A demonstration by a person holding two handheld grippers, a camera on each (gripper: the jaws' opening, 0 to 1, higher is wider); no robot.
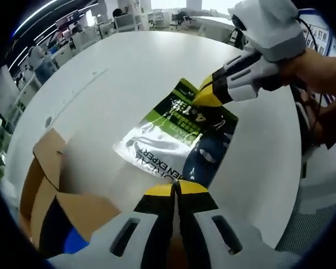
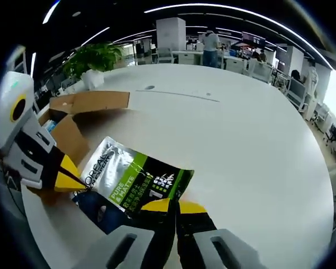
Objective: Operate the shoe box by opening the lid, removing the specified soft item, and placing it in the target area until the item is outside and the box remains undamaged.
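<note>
Box (image 2: 84, 109) lid open; the pouch (image 1: 176, 137) is out, stretched over the white desk (image 2: 241, 145) beside it. Your left gripper (image 1: 177, 188) and right gripper (image 2: 174, 206) each pinch an opposite edge, fingers closed. Left: lower it, release.

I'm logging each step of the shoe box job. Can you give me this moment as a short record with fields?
item: soft green and silver packet, out of the box
held by: left gripper and right gripper, each shut on an opposite edge
position: over the white table, beside the box
box: cardboard shoe box, flaps open, no visible damage
release: not yet done
</note>
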